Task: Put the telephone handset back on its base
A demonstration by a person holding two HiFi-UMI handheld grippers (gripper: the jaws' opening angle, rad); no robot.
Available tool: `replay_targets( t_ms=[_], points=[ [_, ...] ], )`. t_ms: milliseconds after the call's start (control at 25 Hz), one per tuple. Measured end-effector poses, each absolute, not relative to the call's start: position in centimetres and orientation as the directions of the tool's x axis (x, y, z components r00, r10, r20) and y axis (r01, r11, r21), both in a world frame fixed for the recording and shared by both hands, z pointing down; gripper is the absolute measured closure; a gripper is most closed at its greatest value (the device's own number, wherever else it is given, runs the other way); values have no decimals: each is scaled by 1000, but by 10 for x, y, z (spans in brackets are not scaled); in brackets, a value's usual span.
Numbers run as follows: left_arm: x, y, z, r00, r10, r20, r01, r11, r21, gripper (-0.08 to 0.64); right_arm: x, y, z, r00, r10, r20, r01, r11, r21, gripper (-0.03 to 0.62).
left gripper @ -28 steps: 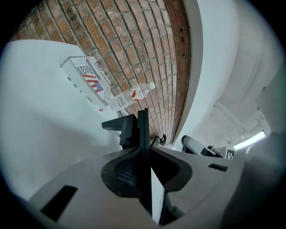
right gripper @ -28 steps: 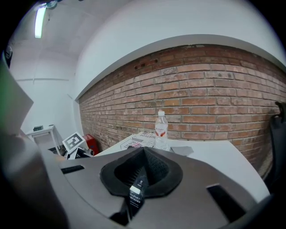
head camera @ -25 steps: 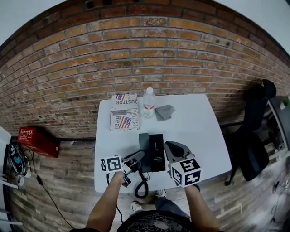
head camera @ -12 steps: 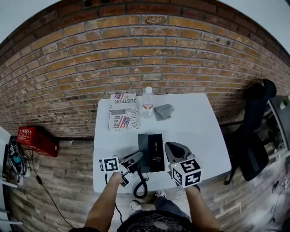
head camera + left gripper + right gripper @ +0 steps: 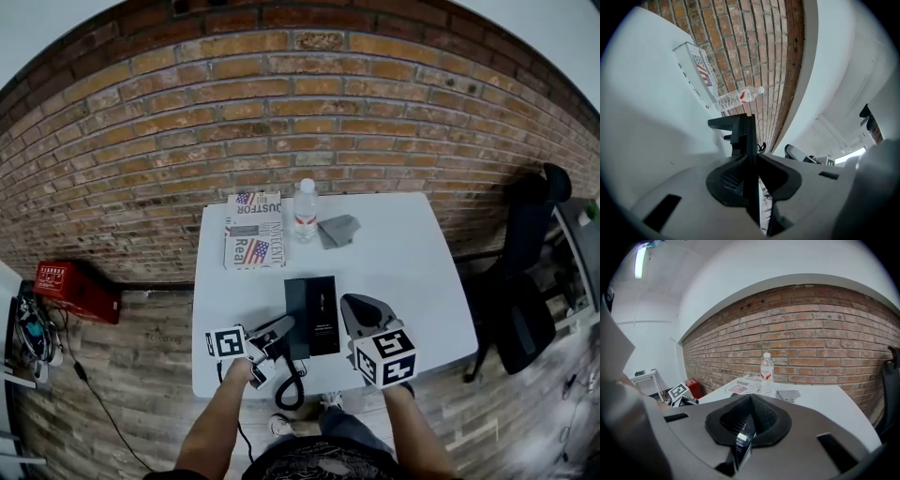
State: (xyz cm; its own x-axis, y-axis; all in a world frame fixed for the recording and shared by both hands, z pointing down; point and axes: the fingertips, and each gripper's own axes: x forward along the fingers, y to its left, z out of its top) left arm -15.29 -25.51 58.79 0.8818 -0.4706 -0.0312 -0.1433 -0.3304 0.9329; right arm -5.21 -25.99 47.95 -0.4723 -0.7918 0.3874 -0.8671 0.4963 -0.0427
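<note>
The handset (image 5: pixel 296 319) lies along the left side of the base (image 5: pixel 325 314), over its cradle as far as I can judge from the head view. The return looks nearly done, though I cannot tell whether it is fully seated. My left gripper (image 5: pixel 277 330) sits just left of the base, clamped on the handset: a thin black strip runs between its jaws in the left gripper view. What remains, I think, is to let go and back away. My right gripper (image 5: pixel 362 315) hovers just right of the base, jaws pressed together on nothing.

Handset and base are smooth, hard black plastic, long and rectangular. A coiled black cord (image 5: pixel 292 382) loops nearer me than the base. Beyond the base, on the smooth white table (image 5: pixel 412 272), are a clear plastic bottle (image 5: pixel 307 212), a flat printed box (image 5: pixel 255 231) and a folded grey cloth (image 5: pixel 339 231), with a rough brick wall (image 5: pixel 300 122) behind.
</note>
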Motion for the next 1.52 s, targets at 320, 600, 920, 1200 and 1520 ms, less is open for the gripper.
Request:
replay_targets(
  t_ms=[320, 600, 920, 1200, 1520],
  points=[
    [-153, -263, 592, 877, -480, 9, -185, -321, 929, 485, -51, -258, 479, -475, -790, 388, -865, 501, -41, 591],
    [-154, -263, 591, 868, -495, 53, -242, -327, 914, 451, -53, -254, 477, -483, -789, 379, -862, 505, -46, 591],
    [-179, -276, 573, 780, -602, 170, -460, -366, 809, 446, -55, -251, 469, -497, -791, 356, -857, 512, -59, 591],
    [-201, -291, 518, 677, -695, 244, -669, -441, 598, 446, -59, -258, 455, -521, -788, 328, -844, 534, -57, 591],
    [-211, -296, 455, 557, -785, 270, -813, -451, 368, 448, -52, -274, 435, -530, -800, 282, -841, 538, -54, 591]
  ],
)
